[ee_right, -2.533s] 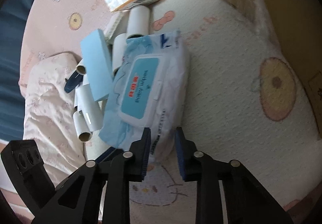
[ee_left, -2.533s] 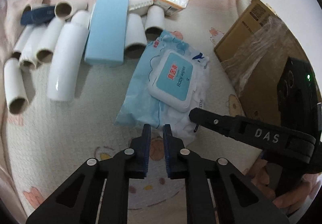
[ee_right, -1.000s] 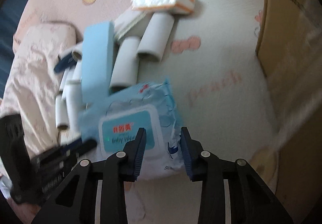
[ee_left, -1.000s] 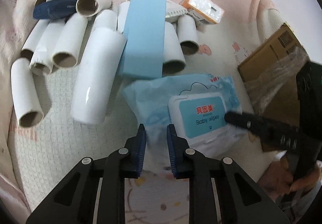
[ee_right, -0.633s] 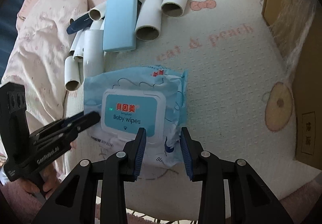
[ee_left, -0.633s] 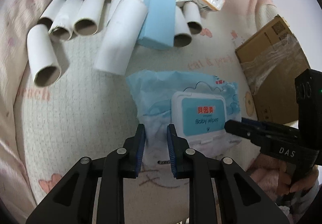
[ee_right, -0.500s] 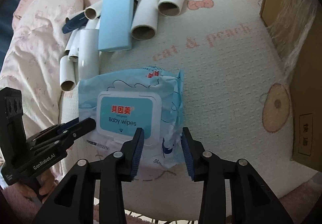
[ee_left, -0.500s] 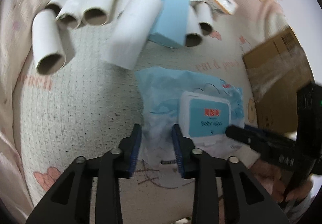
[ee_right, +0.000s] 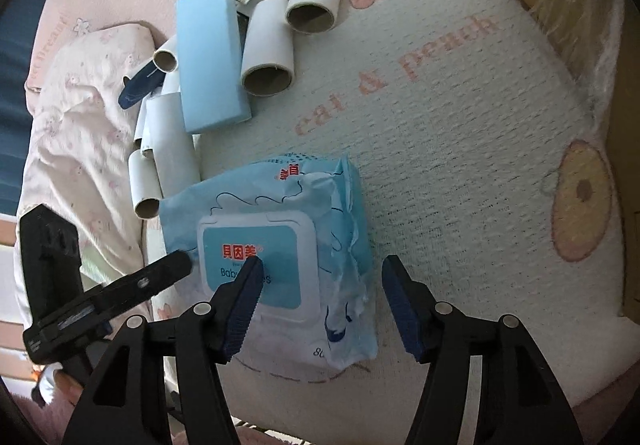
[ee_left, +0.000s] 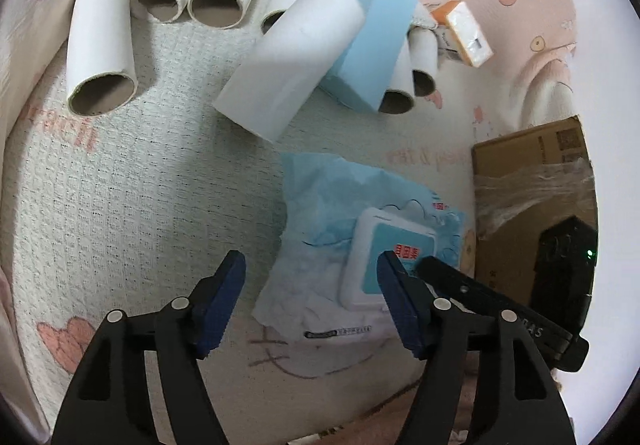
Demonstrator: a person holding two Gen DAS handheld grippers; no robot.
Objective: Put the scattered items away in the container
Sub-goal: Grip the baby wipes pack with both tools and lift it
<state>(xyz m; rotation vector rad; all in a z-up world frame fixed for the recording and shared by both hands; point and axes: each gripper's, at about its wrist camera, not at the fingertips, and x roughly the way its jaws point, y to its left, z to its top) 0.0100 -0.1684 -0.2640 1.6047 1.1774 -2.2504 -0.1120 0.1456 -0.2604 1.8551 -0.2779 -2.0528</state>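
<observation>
With both claws opening over the wipes pack (ee_right: 276, 257), this reads as the approach-to-grasp step, nothing lifted yet. Left gripper (ee_left: 312, 295): jaws spread wide, still opening, the pack's white end and lid edge lie between and just ahead of the tips, pads not pressing. Right gripper (ee_right: 320, 295): jaws also opening, straddling the pack's right half, left pad over the lid, right pad clear over bare mat (ee_right: 460, 149); no clamp. Pack lies flat on the mat directly under both tips. Cardboard box (ee_left: 532, 185), presumably the container, sits off to the right of the left claw, near the pack; in the right view its wall runs along the far right edge. Rest of the clutter is ahead of the claws: cardboard tubes (ee_left: 100, 45), white bottle (ee_left: 296, 57), blue block (ee_right: 210, 57), orange tissue pack (ee_left: 466, 33), all still on the mat. Next move, my guess: drop both claws onto opposite ends of the pack, close, lift together, swing right to the box. Pack is soft and crinkly, so bite the body, not loose film.
</observation>
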